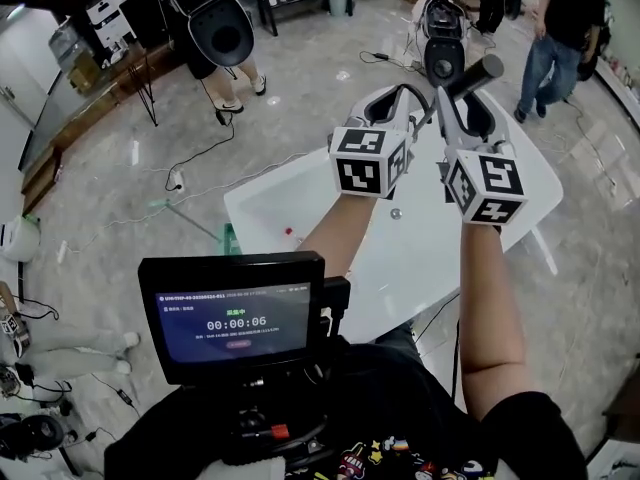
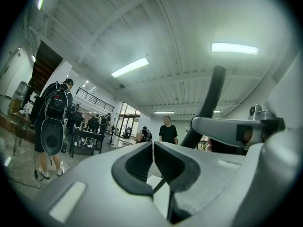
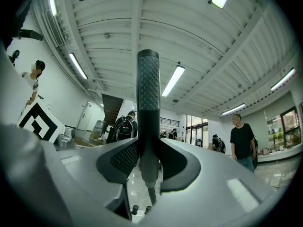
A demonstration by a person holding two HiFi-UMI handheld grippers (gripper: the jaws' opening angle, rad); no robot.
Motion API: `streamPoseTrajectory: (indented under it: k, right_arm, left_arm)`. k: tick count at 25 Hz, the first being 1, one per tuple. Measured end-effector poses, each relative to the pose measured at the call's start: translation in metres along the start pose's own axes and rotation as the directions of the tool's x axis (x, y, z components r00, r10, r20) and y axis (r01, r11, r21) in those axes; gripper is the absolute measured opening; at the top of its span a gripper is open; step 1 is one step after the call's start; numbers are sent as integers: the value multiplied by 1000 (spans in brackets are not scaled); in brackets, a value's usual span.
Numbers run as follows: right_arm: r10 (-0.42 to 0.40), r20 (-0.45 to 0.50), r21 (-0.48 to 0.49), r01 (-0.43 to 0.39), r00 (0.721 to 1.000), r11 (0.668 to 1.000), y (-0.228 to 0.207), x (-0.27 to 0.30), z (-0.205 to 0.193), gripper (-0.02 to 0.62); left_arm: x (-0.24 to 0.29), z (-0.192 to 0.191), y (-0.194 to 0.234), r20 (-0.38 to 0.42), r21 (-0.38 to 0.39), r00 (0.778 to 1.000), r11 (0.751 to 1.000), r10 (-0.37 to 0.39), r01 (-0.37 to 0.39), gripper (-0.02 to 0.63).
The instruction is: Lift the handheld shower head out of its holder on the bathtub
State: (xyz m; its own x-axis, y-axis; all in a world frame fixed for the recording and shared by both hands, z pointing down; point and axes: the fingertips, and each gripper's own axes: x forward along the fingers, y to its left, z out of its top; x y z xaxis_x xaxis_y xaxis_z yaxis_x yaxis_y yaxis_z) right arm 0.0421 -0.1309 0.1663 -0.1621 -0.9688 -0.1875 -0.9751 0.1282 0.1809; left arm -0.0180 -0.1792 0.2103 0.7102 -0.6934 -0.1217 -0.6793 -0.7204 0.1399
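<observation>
The handheld shower head (image 3: 148, 108) is a dark stick with a dotted face; it stands upright, clamped between the pads of my right gripper (image 3: 148, 161), raised above the white bathtub (image 1: 300, 203). In the head view the shower head (image 1: 474, 76) juts up and right from my right gripper (image 1: 455, 103). Its hose (image 3: 151, 195) hangs below the jaws. My left gripper (image 1: 400, 103) is held up beside it, shut and holding nothing. In the left gripper view my left gripper (image 2: 153, 161) has its pads together, and the shower head (image 2: 211, 100) rises at the right.
The tub's taps (image 3: 140, 209) show below the right jaws. A person with a backpack (image 1: 215, 28) stands at the far left, another person (image 1: 560, 28) at the far right. Cables (image 1: 190, 163) lie on the marble floor. A monitor (image 1: 235, 318) sits on my chest.
</observation>
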Motion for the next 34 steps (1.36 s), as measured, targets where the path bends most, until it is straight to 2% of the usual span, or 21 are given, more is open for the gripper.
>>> streamPoseTrajectory:
  k: [11,17,23,34]
  right_arm:
    - [-41,-17,50,42,999,998,-32,17,-26,155]
    - [-30,-20,38,31,999,999,-41,27,-24,155]
    - [-44,-4,35,44,999,998,8,7,-30,155]
    - [-21,-2,35,21,1000,999,-13,14,-35,155]
  left_arm:
    - [33,-15,17,-26,-15,1000,1000,10,-11,9]
    - [52,-15,14,-36,-13,999,1000,-2,2,9]
    - [2,-25,26,-26,-3,999,1000,-21,21,9]
    - [26,-29,17,-32,0,999,1000,-5,5,9]
